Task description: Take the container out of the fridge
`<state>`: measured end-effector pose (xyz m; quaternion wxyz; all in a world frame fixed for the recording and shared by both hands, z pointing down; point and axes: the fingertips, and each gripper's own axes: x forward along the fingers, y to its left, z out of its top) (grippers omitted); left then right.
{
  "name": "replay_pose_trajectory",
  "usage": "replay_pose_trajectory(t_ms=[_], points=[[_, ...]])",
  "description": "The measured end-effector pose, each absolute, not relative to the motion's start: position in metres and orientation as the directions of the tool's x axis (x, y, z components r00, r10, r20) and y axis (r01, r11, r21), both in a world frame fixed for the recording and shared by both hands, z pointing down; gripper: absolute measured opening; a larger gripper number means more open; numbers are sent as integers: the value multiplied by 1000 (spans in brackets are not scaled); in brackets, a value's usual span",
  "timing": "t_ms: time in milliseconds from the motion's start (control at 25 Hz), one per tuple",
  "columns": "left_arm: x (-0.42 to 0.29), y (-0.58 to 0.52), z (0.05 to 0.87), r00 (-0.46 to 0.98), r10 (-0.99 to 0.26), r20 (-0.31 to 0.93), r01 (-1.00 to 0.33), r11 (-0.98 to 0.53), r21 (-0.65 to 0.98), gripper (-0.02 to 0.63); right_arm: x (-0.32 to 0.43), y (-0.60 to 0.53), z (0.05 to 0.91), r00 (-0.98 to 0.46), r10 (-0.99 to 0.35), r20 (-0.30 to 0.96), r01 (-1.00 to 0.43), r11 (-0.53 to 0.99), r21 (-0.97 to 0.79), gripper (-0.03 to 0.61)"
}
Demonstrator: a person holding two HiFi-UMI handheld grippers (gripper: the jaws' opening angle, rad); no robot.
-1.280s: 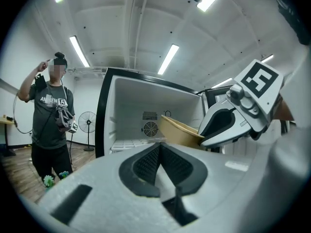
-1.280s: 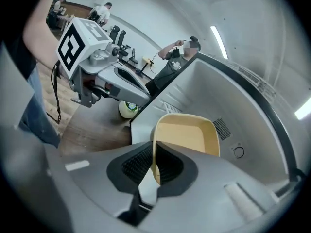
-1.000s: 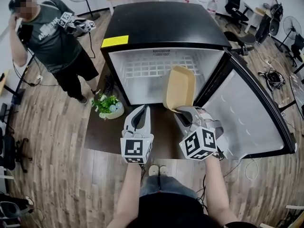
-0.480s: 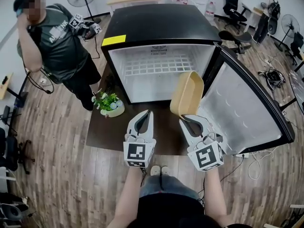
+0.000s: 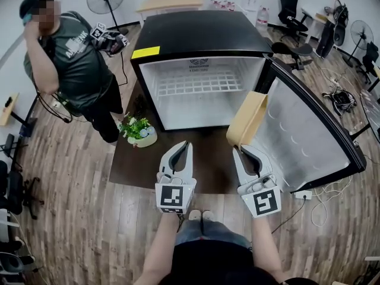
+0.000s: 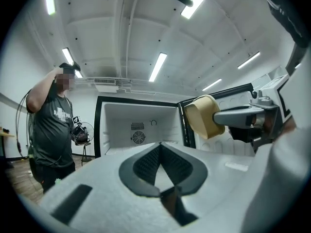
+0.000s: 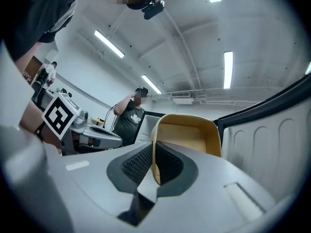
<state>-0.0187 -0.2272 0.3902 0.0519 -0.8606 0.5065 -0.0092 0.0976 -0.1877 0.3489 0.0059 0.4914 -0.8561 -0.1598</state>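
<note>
The tan open-topped container (image 5: 246,121) hangs on its side in front of the black mini fridge (image 5: 202,37), outside the cabinet and beside the open door (image 5: 303,136). My right gripper (image 5: 238,149) is shut on the container's wall, one pad inside and one outside; in the right gripper view the container (image 7: 190,136) rises from between the jaws of that gripper (image 7: 154,148). My left gripper (image 5: 186,145) stays to the left, shut and holding nothing, its tips meeting in the left gripper view (image 6: 159,146), where the container (image 6: 205,115) shows at the right.
The fridge's white inside (image 5: 199,94) holds only a wire shelf. A person (image 5: 71,58) stands at the left with another gripper in hand. A potted plant (image 5: 137,130) sits on the dark platform (image 5: 133,162) under the fridge. Office chairs, fans and floor cables stand around.
The container has come away from the fridge opening, rightward and towards me, and has turned edge-on. Both grippers have drawn back from the fridge. The person at the left shifted a little.
</note>
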Motion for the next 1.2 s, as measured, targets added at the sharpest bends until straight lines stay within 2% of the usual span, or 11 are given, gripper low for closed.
replay_pose_trajectory(t_ms=[200, 400, 1200], points=[[-26, -225, 377, 460, -884, -86, -887, -453, -84, 6, 113, -185, 356, -463, -870, -172, -881, 429, 200, 28], [-37, -225, 379, 437, -897, -68, -898, -431, -89, 6, 120, -181, 365, -431, -885, -176, -900, 408, 154, 28], [-37, -224, 374, 460, -882, -105, -887, -452, -90, 6, 131, -192, 377, -367, -913, -175, -930, 356, 91, 28]])
